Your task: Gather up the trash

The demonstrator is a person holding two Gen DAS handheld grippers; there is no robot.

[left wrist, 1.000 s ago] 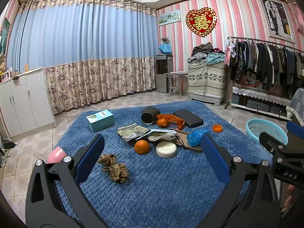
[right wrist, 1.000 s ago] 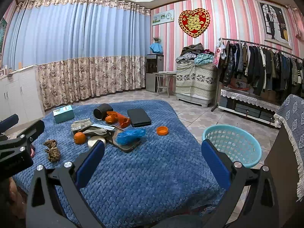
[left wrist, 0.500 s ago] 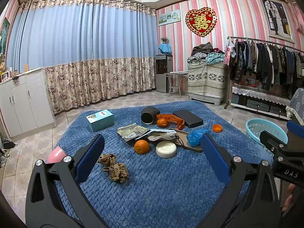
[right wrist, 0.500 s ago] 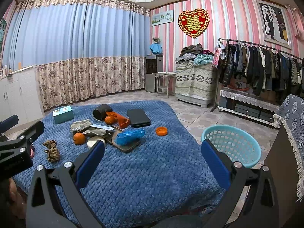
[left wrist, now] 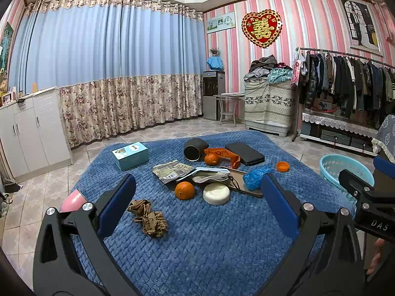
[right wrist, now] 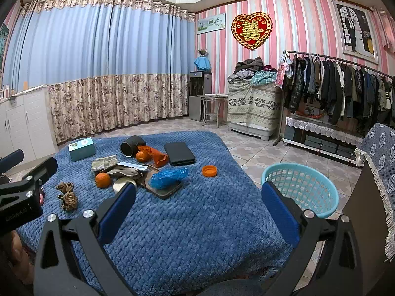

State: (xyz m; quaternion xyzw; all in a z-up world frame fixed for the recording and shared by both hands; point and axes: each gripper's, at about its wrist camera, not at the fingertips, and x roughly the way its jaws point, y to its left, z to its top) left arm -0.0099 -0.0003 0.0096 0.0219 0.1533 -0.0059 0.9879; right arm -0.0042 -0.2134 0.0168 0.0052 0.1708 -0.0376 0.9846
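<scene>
A lived-in home room: long curtains (left wrist: 111, 74), a full clothes rack (left wrist: 345, 79) far right, a blue rug (left wrist: 209, 234) on tile.

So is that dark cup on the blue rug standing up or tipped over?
Tipped over: the dark cup lies on its side on the rug, open mouth facing the camera.

— Where was the trash?
— Crumpled brown paper (left wrist: 148, 218) lay on the blue rug (left wrist: 222, 246); a blue bag (left wrist: 255, 176) sat further in. The basket (right wrist: 300, 188) stood upright beside the rug.
</scene>
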